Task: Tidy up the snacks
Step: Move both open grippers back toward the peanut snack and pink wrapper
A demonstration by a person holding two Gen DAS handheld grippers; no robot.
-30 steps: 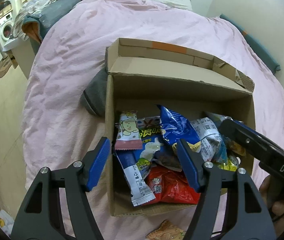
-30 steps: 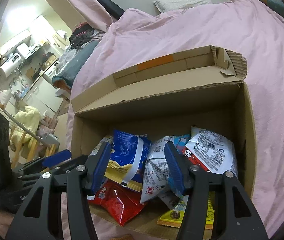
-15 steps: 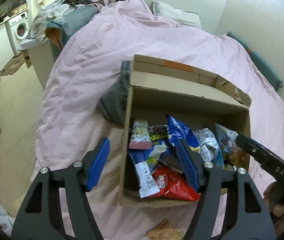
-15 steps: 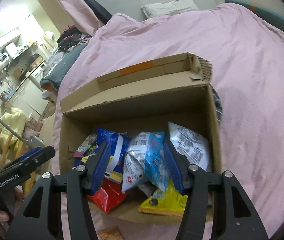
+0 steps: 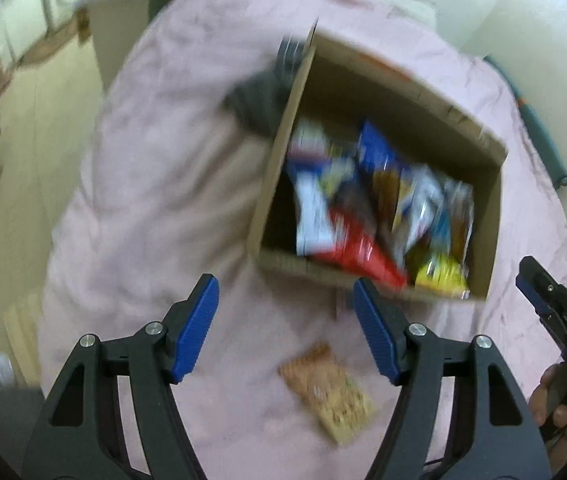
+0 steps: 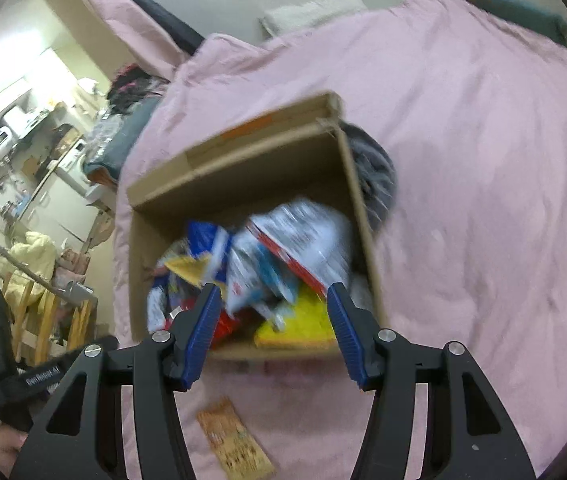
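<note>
Many snack bags (image 5: 379,208) already sit in the cardboard box (image 5: 275,184) on the pink bed (image 5: 155,184). One orange snack packet (image 5: 329,392) lies outside, just in front. The left gripper (image 5: 285,332) and right gripper (image 6: 271,332) are both wide open, holding nothing.
</note>
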